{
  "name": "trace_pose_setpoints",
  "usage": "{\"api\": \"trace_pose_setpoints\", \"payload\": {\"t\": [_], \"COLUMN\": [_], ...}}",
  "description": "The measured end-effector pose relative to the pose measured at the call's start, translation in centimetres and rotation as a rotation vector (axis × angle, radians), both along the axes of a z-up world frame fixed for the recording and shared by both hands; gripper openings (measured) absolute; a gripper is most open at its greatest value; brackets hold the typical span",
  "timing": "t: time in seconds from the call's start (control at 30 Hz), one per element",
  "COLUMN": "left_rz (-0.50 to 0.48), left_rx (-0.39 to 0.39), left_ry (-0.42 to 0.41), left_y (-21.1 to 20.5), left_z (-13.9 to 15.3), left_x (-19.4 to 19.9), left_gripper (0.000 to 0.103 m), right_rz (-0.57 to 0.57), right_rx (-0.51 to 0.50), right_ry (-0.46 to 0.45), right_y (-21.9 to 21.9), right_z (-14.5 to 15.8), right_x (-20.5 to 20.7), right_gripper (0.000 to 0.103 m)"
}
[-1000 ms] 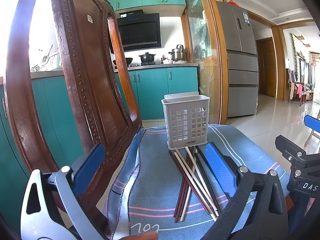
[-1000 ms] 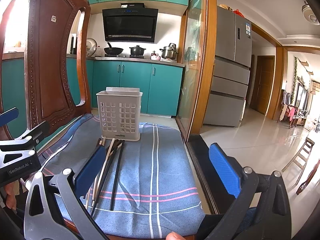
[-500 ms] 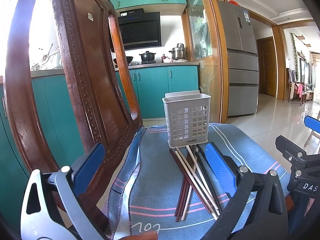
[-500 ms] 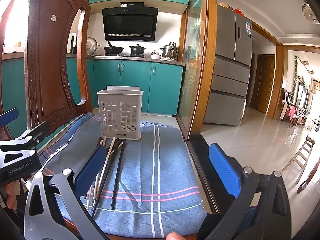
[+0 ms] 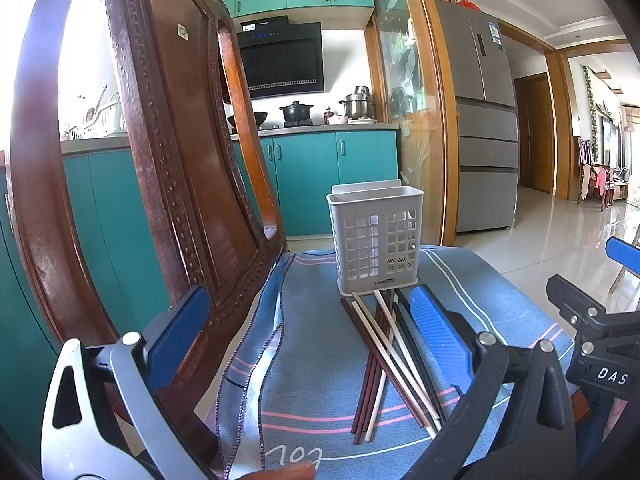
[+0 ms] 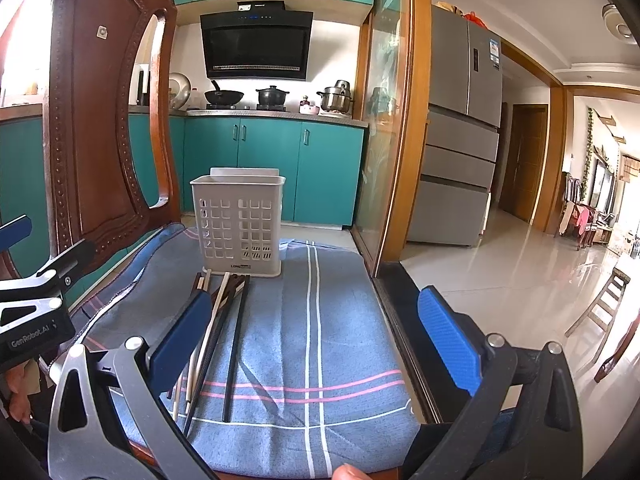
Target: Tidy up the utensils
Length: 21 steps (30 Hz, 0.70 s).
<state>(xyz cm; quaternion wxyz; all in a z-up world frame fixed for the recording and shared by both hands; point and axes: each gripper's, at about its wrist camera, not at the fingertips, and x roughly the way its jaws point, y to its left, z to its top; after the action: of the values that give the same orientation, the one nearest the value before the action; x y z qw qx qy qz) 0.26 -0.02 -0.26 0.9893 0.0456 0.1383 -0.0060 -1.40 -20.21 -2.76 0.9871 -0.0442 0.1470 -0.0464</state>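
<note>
A white perforated utensil holder point(image 5: 376, 236) stands upright on a blue striped cloth point(image 5: 312, 344); it also shows in the right wrist view point(image 6: 238, 226). Several chopsticks point(image 5: 390, 356), dark red, cream and black, lie loose and crossed on the cloth in front of it, and show in the right wrist view point(image 6: 218, 332). My left gripper point(image 5: 308, 332) is open and empty, held low in front of the chopsticks. My right gripper point(image 6: 316, 332) is open and empty, to the right of the chopsticks.
A carved dark wooden chair back point(image 5: 168, 168) rises at the left of the cloth. The seat's right edge point(image 6: 396, 300) drops to a tiled floor. Teal kitchen cabinets point(image 6: 272, 168) and a grey fridge point(image 6: 460, 128) stand behind.
The views have shifted very slightly; both grippers stay open and empty. The chopsticks and the holder have not moved.
</note>
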Motion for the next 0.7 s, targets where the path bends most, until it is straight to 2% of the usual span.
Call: {"api": "trace_pose_setpoints", "payload": {"t": [0.7], "left_rz": [-0.006], "left_rx": [-0.007], "left_ry": [0.02], "left_y": [-0.13], "left_z": [-0.25], "left_x": [0.3], "left_gripper": [0.1], "right_rz": [-0.01], "right_rx": [0.008], "right_ry": [-0.006], "right_y": [-0.45], "right_z": [0.1], "right_x": [0.2], "right_gripper": [0.101]}}
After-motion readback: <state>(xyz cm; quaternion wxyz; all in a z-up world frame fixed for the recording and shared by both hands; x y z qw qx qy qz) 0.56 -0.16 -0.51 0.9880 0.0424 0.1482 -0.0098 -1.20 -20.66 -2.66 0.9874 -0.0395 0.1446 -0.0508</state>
